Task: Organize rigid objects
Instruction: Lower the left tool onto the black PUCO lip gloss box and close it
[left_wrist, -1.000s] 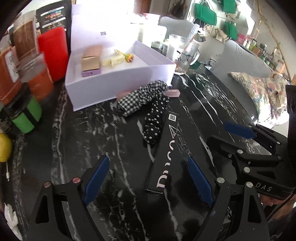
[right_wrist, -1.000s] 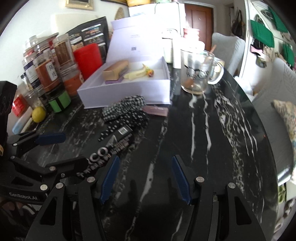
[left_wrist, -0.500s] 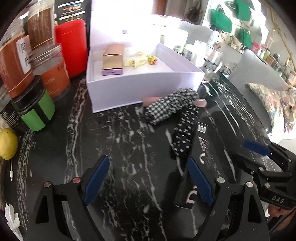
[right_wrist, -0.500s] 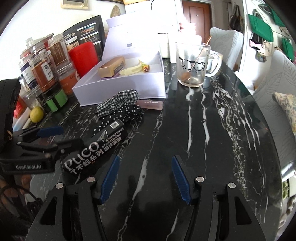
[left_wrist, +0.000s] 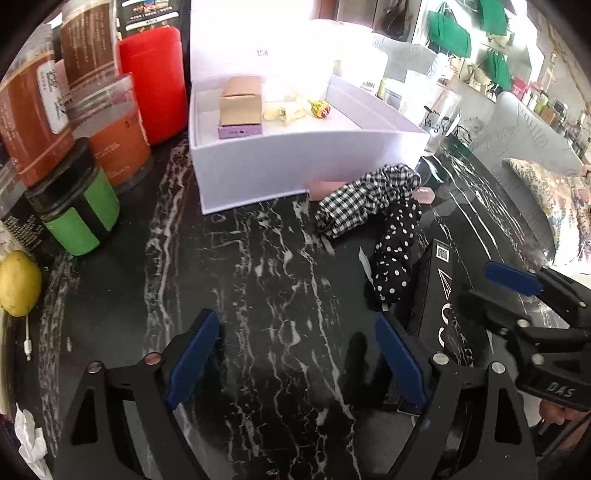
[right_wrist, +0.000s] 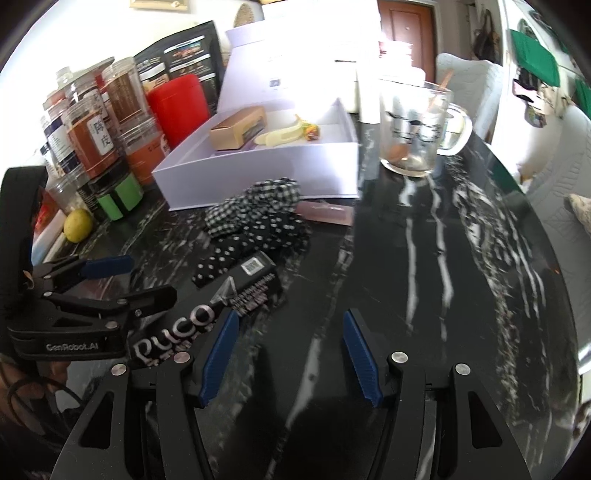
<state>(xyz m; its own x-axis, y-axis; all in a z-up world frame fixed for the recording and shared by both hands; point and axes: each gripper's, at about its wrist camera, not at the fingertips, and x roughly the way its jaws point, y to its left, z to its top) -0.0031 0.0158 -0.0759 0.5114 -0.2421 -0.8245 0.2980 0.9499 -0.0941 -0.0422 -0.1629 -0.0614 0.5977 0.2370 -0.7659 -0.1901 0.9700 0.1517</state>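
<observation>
Rigid things lie scattered around the open white box (left_wrist: 295, 166), which serves as the landmark on the black marble table (left_wrist: 240, 295). From the left wrist camera, the box holds a brown carton (left_wrist: 240, 105) resting on a purple packet (left_wrist: 240, 131), with a pale wrapped item (left_wrist: 284, 112) and a small colourful candy (left_wrist: 320, 109) beside them. Just in front of the box's near right corner lies a pink bar (left_wrist: 321, 184), partly covered by a checked cloth (left_wrist: 369, 199); a dotted cloth (left_wrist: 393, 254) trails from it toward the camera. Nearer still from the box lies a long black carton (left_wrist: 439, 295). Left of the box stand a red canister (left_wrist: 153, 81), brown jars (left_wrist: 110, 136) and a green-banded jar (left_wrist: 79, 218), with a lemon (left_wrist: 18, 282) nearer the camera. The left gripper (left_wrist: 295, 354) hovers over bare table with its jaws spread wide and nothing between them; the right gripper (left_wrist: 517, 291) shows at the right, beside the black carton. From the right wrist camera, the white box (right_wrist: 258, 173) sits ahead, the pink bar (right_wrist: 325, 213) in front of its right corner, a glass mug (right_wrist: 417, 125) to the box's right. The black carton (right_wrist: 221, 299) lies between the two grippers. The right gripper (right_wrist: 290, 354) is wide open and holds nothing; the left gripper (right_wrist: 122, 280), also parted, hangs at the left.
</observation>
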